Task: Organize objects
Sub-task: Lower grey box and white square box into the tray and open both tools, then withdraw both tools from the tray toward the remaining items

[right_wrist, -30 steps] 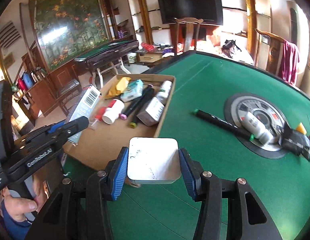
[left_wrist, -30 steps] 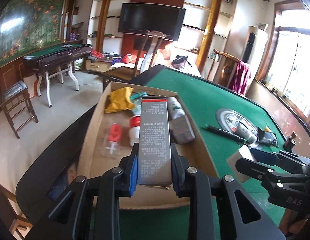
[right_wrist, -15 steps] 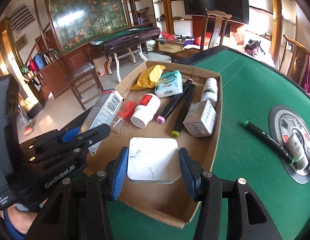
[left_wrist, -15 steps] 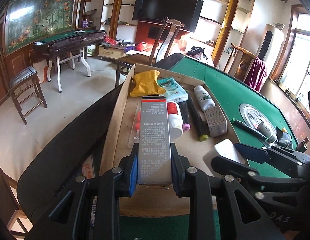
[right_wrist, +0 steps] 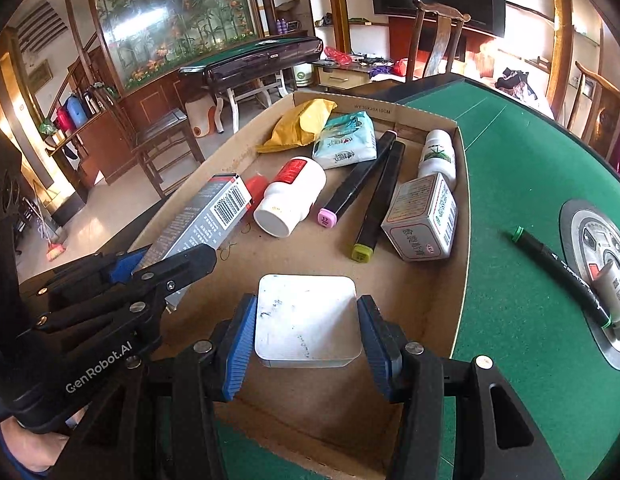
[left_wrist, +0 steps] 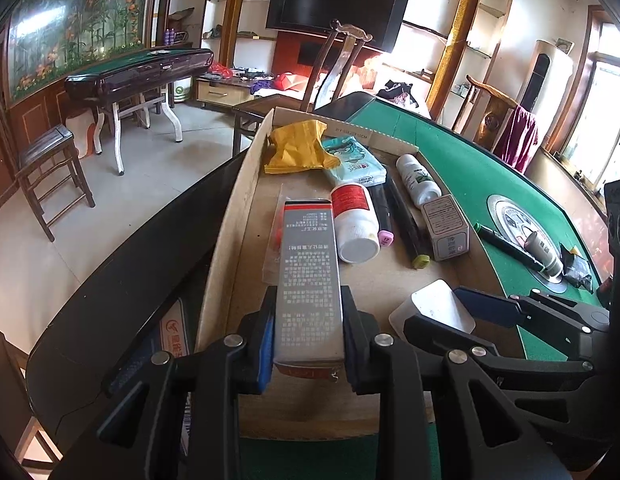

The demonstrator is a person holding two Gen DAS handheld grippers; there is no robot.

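Observation:
My left gripper is shut on a long grey box and holds it over the near left part of a shallow cardboard tray. My right gripper is shut on a flat white square case and holds it over the tray's near end. The left gripper with the grey box shows at the left of the right wrist view. The right gripper with the white case shows at the right of the left wrist view.
In the tray lie a white bottle with a red label, two black markers, a white carton, a small bottle, a tissue pack and a yellow pouch. A black pen lies on the green felt.
Both grippers have moved forward and lower over the tray with their loads. The tray's contents now look nearer.

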